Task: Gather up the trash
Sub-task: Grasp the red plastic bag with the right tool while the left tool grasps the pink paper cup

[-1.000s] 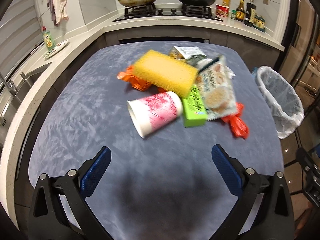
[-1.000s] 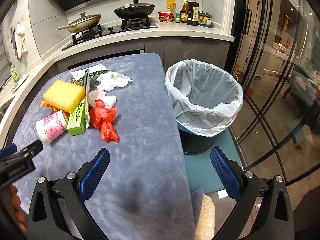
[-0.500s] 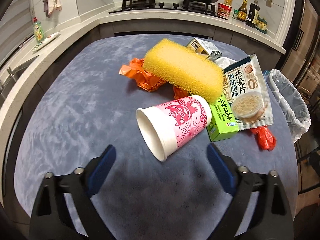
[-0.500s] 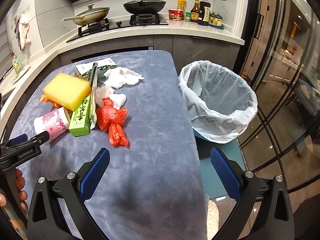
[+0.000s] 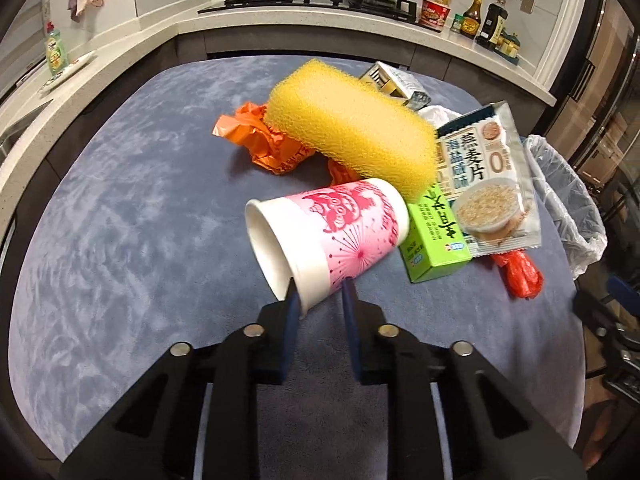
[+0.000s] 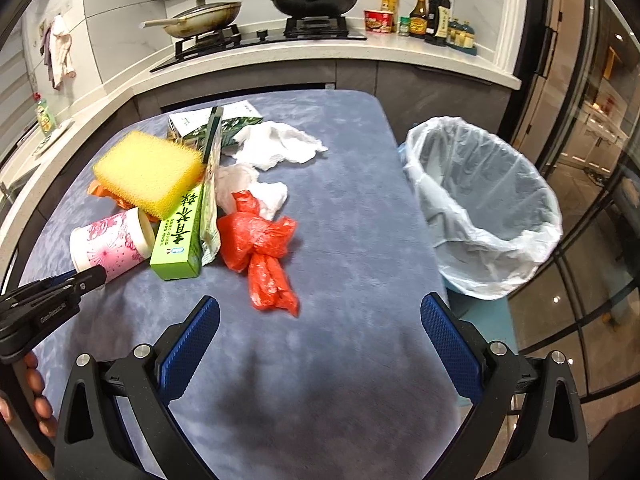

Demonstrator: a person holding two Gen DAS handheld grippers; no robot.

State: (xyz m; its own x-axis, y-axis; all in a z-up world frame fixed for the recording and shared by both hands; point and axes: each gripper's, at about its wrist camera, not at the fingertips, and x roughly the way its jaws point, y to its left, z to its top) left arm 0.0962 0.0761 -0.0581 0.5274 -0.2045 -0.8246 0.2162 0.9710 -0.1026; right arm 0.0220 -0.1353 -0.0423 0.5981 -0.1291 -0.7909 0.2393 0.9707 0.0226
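A pink paper cup (image 5: 332, 232) lies on its side on the blue-grey table (image 5: 120, 220). My left gripper (image 5: 319, 300) is shut on the cup's rim, one finger inside the mouth and one outside. The cup also shows in the right wrist view (image 6: 110, 240), with the left gripper (image 6: 86, 276) at its rim. Behind it lie a yellow sponge (image 5: 352, 136), a green box (image 5: 432, 236), an oatmeal packet (image 5: 484, 184), an orange wrapper (image 5: 260, 140), a red bag (image 6: 260, 248) and white tissues (image 6: 276, 146). My right gripper (image 6: 320, 340) is open and empty above the table's near edge.
A bin lined with a clear bag (image 6: 484, 204) stands on the floor right of the table. A small carton (image 6: 212, 124) lies at the back of the pile. Behind the table runs a counter with a hob, two pans (image 6: 316, 0) and bottles.
My left gripper has moved forward to the cup and shut on its rim. My right gripper has stayed open and drifted a little closer over the table.
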